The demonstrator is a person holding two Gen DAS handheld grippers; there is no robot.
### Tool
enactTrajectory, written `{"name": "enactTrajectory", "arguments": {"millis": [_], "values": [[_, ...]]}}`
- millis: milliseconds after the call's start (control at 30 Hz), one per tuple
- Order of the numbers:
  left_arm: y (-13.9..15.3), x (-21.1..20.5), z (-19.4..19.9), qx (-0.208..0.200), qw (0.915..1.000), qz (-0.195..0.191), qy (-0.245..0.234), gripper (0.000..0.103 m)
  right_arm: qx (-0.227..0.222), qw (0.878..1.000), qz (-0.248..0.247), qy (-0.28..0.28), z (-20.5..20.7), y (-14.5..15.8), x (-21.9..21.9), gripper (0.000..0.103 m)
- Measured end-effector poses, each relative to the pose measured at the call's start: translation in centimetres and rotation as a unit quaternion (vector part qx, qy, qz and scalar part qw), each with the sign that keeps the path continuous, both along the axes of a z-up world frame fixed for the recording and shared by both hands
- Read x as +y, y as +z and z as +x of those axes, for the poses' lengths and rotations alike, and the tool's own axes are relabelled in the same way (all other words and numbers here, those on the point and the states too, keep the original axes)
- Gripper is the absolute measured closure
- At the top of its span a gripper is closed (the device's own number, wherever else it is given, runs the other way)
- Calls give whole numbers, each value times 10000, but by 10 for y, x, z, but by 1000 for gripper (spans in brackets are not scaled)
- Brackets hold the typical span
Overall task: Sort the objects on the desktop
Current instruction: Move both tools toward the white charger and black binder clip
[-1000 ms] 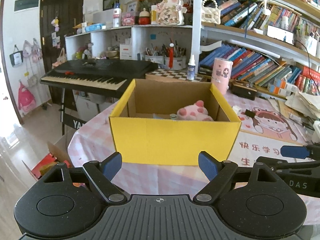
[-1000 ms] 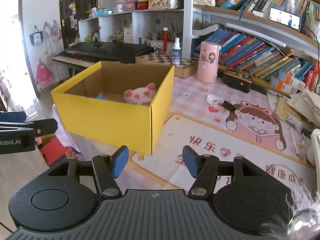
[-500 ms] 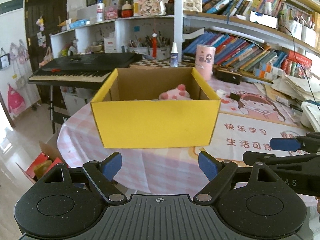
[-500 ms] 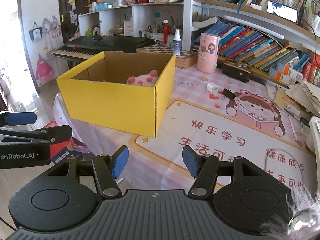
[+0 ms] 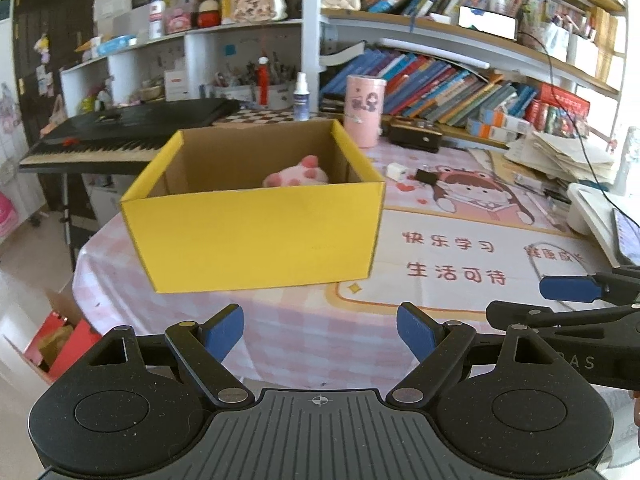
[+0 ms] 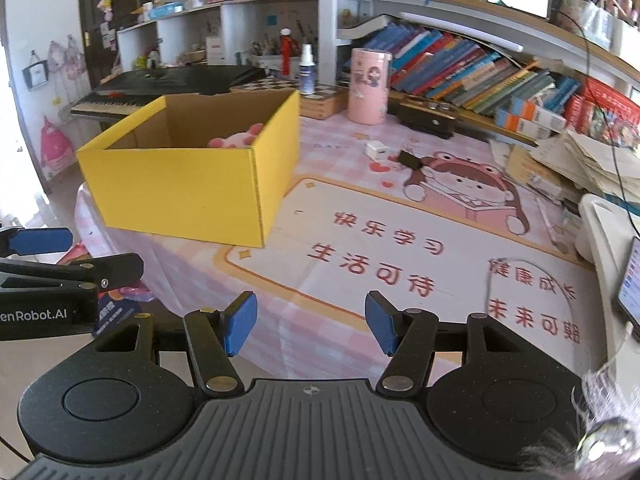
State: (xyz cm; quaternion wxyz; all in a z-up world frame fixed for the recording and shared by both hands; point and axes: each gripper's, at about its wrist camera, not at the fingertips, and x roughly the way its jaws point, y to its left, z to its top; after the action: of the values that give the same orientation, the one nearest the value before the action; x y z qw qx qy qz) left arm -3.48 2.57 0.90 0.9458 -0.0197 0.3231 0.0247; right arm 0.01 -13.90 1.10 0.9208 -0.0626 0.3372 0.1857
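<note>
While both grippers hang over the near edge of the table, an open yellow cardboard box stands near the table's left edge, its plain brown inside showing above bright yellow walls. Inside it, toward the back right corner, lies a pink plush toy with darker pink spots; only its top shows above the front wall. Beyond the box, near the far edge, stands a pink cylindrical canister bearing a cartoon figure, with a small spray bottle to its left. On the cartoon desk mat to the right of the box lie a small white charger plug and a small black object, close together. The left gripper has its blue pads wide apart with nothing between them. The right gripper likewise stands parted and empty.
</note>
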Motion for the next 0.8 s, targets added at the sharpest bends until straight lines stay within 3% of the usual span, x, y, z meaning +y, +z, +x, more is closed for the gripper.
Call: {"name": "enactTrajectory", "arguments": {"millis": [800], "values": [[-1,-71,58,88,9958,77,-905,17,135,9974,3,-712,35,-4,-65,45]]}}
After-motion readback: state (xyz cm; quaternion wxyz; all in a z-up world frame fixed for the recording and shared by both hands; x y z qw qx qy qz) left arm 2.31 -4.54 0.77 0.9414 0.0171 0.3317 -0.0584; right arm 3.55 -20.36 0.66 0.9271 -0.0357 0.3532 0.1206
